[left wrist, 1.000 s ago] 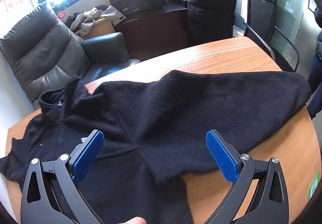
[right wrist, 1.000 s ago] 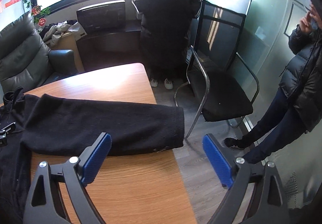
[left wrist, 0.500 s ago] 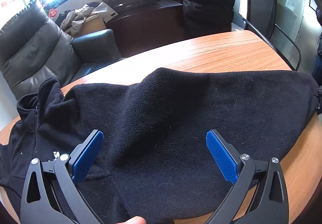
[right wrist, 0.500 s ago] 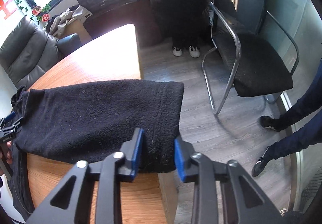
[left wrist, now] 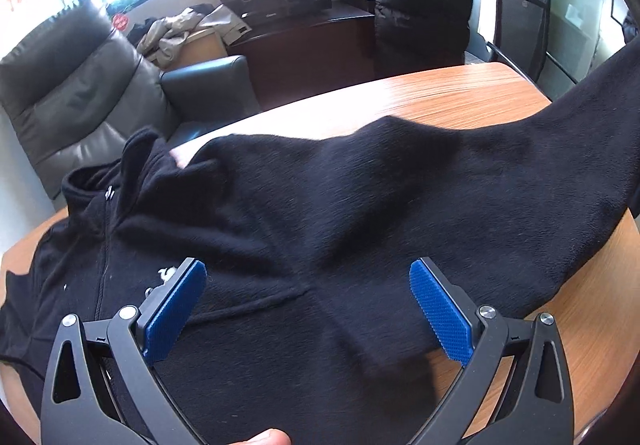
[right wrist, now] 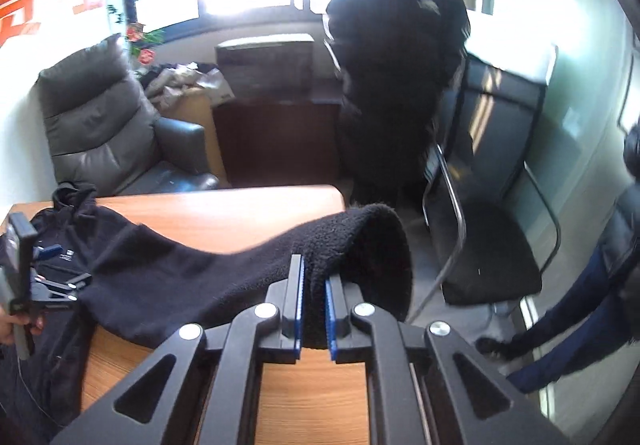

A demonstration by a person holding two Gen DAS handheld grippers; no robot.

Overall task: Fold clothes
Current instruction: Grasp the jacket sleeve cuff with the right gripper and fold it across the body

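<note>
Blue pads of the right gripper (right wrist: 313,309), jaws just closed, pinch the cuff of a sleeve (right wrist: 360,241) lifted off the wooden table (right wrist: 224,213); the left gripper (left wrist: 308,309) hovers wide open over the black fleece jacket (left wrist: 320,213) spread there.

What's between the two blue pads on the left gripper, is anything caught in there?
Nothing is caught. In the left wrist view the left gripper stands wide open over the black fleece jacket; only the fabric lying on the wooden table shows between the pads.
</note>
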